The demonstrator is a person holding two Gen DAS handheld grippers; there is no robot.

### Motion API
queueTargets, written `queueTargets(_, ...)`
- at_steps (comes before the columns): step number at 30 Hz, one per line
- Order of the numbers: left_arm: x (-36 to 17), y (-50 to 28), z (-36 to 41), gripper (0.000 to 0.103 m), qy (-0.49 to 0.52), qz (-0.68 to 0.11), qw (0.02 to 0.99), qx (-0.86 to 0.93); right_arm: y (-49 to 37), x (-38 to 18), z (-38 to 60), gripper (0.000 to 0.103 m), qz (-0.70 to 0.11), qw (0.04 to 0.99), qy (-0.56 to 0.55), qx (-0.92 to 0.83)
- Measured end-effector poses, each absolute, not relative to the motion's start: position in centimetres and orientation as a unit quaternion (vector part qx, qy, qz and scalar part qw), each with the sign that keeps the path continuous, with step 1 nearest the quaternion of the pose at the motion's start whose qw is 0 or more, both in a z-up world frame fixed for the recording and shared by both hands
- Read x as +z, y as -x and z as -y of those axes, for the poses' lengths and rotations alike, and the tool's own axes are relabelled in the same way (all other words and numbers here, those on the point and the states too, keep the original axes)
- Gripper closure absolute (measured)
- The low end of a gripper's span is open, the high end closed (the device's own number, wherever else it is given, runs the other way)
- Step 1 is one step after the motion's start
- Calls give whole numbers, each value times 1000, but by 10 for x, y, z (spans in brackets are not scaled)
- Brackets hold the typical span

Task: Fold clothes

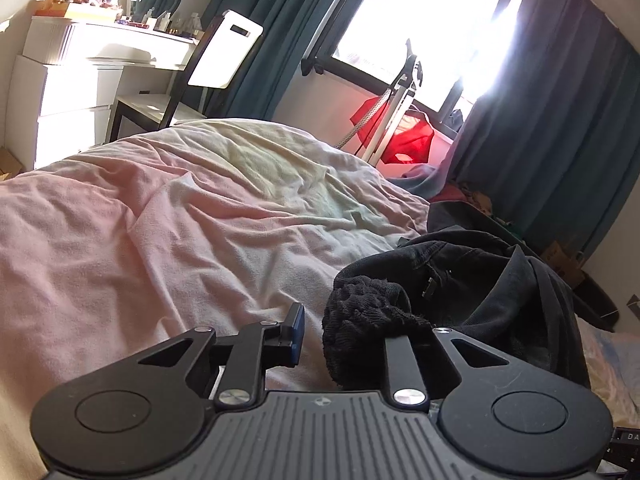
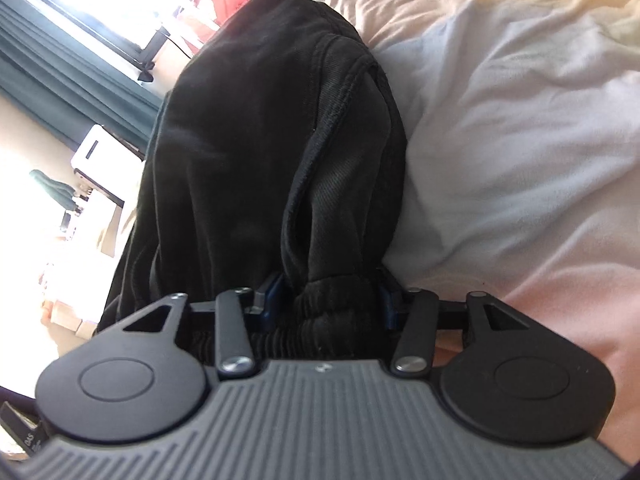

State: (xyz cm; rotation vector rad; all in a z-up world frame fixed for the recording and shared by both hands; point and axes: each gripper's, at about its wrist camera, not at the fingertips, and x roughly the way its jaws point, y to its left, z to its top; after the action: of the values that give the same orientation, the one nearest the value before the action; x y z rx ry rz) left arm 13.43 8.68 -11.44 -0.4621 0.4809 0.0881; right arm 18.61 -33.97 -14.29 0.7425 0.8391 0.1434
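Grippers: two, the left gripper [image 1: 320, 336] and the right gripper [image 2: 326, 300]
Black garments: one bundle [image 2: 272, 140], ribbed cuff [image 1: 360, 320] at each gripper
Beds: one, under a pink and cream duvet [image 1: 180, 208]
Windows: one [image 1: 420, 20]
Teal curtains: two [image 1: 272, 32] [image 1: 568, 100]
White chairs: one [image 1: 224, 52]
White dressers: one [image 1: 72, 80]
Red cloths: one [image 1: 408, 136], by the window

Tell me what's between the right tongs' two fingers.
The ribbed cuff of the black garment fills the gap between the right tongs' fingers, seen in the right wrist view.
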Motion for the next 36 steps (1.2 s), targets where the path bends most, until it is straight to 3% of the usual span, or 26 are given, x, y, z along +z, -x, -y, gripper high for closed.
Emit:
queueTargets(1, -114, -134, -86, 81, 224, -235, 945, 41, -183, -138, 340, 74, -389, 847, -355, 71)
queueTargets(4, -109, -130, -85, 81, 221, -221, 950, 26, -166, -112, 338, 78, -346, 865, -352, 91)
queueTargets(8, -94, -121, -88, 90, 242, -173, 955, -10, -138, -77, 342, 79, -288, 875, -369, 126)
queueTargets(11, -90, -120, -94, 90, 275, -170, 946, -14, -126, -75, 346, 79, -305, 865, -379, 123)
queueTargets(15, -106, -130, -101, 90, 288, -220, 932, 17, -138, -106, 340, 78, -389, 832, -379, 113)
queueTargets(19, -122, -137, -104, 87, 280, -256, 925, 31, -146, -118, 329, 71, -416, 827, -370, 76)
queueTargets(24, -124, -125, -111, 70, 314, -278, 907, 29, -146, -129, 339, 65, -425, 803, -414, 54)
queueTargets(27, -123, -116, -115, 67, 334, -293, 896, 18, -137, -133, 347, 64, -421, 796, -432, 55)
queueTargets(34, -110, -91, -116, 47, 344, -291, 893, -8, -137, -135, 347, 64, -424, 803, -415, 53)
queueTargets(36, -103, -89, -113, 34, 334, -272, 902, -7, -138, -134, 348, 64, -426, 803, -414, 51)
